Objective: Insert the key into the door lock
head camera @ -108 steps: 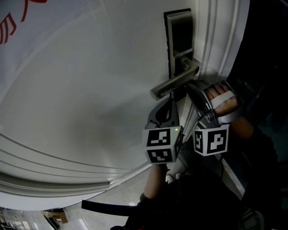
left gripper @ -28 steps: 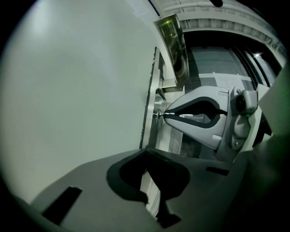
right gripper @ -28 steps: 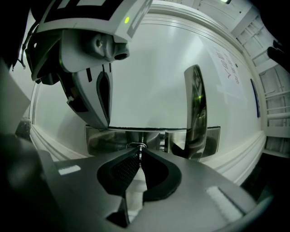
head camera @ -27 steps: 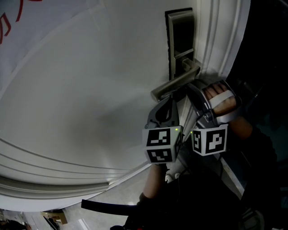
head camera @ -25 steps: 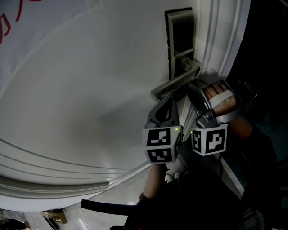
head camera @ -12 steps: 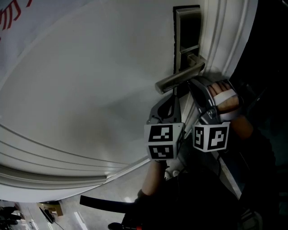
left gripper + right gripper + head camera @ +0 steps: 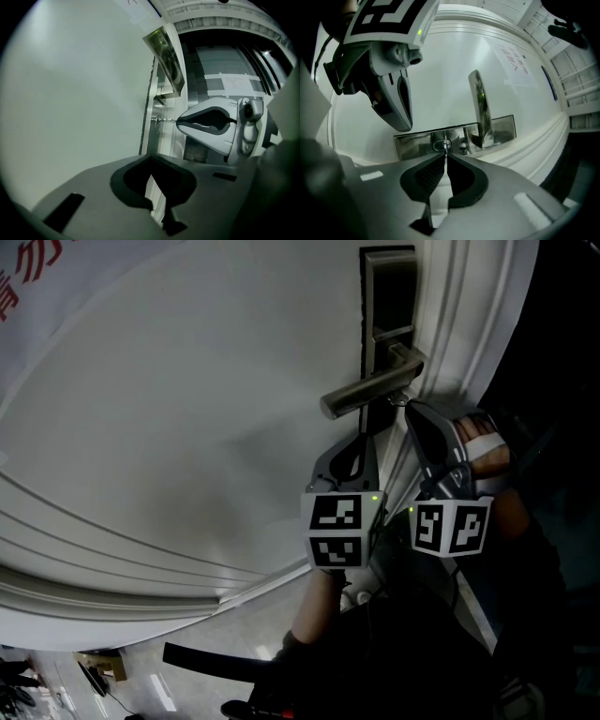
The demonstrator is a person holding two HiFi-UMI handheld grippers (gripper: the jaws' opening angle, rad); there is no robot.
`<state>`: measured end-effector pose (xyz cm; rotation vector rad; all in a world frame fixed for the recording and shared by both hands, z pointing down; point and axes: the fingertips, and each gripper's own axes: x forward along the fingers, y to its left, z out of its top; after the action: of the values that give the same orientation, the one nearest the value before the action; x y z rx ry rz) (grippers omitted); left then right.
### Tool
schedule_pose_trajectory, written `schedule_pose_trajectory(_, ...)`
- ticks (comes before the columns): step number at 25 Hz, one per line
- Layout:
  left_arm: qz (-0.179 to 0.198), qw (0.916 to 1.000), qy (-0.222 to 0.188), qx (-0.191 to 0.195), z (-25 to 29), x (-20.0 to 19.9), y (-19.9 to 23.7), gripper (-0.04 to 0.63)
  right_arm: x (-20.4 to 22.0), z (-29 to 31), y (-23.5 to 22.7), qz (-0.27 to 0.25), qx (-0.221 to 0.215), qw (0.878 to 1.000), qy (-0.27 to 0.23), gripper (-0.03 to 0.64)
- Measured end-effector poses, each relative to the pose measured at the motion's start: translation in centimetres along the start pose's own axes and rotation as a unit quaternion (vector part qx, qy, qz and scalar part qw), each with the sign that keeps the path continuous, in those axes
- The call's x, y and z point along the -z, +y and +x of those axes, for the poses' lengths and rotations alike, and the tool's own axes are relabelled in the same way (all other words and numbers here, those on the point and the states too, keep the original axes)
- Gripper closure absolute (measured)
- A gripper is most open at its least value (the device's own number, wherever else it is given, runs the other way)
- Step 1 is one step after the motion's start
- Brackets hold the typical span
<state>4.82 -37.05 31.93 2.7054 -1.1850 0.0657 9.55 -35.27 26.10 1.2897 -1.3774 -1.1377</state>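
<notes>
Silver key (image 7: 446, 149) sits pinched in the right gripper's (image 7: 446, 156) clenched fingers, its tip in the lock (image 7: 437, 146) near the lever handle (image 7: 480, 110); the head view hides it. Left gripper's (image 7: 151, 158) fingers are clenched, empty.

The key (image 7: 446, 147) is sitting between the closed jaws of the right gripper (image 7: 446, 155), its tip meeting the lock cylinder (image 7: 439, 145) straight ahead. The door handle (image 7: 480, 105) is standing ahead and right of that gripper, on the same lock plate (image 7: 410, 142). The left gripper (image 7: 402, 105) is hanging ahead and to its left, jaws together with nothing between them, close to the door (image 7: 440, 70).
</notes>
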Motion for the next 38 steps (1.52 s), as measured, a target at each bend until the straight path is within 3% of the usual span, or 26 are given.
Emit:
schedule_pose_trajectory(3,0.000,1.0000,0.001,-0.004,-0.2,0.2,0.0,0.595,0.7,-0.5,-0.2,0.089,0.003,0.996,0.003,0.605)
schedule_pose_trajectory(5,-0.001,1.0000,0.002,-0.007,-0.2,0.3,0.0,0.595,1.3,-0.8,-0.2,0.163,0.008,0.987,0.011,0.615)
schedule_pose_trajectory(10,-0.002,0.9999,0.000,-0.016,-0.4,0.3,0.1,0.595,2.0,-0.9,0.5,0.329,0.012,0.944,0.010,0.615)
schedule_pose_trajectory(16,0.001,0.9997,-0.003,-0.025,-0.6,0.2,0.0,0.595,2.1,-1.2,0.3,0.425,0.021,0.905,-0.016,0.617)
schedule_pose_trajectory(19,0.006,0.9996,-0.007,-0.026,-0.5,-0.3,-0.1,0.595,1.7,-1.4,-0.2,0.445,0.021,0.895,-0.031,0.617)
schedule_pose_trajectory(38,0.008,0.9994,-0.015,-0.030,-0.6,-0.5,0.3,0.595,0.7,-0.9,0.7,0.440,0.001,0.897,-0.042,0.617)
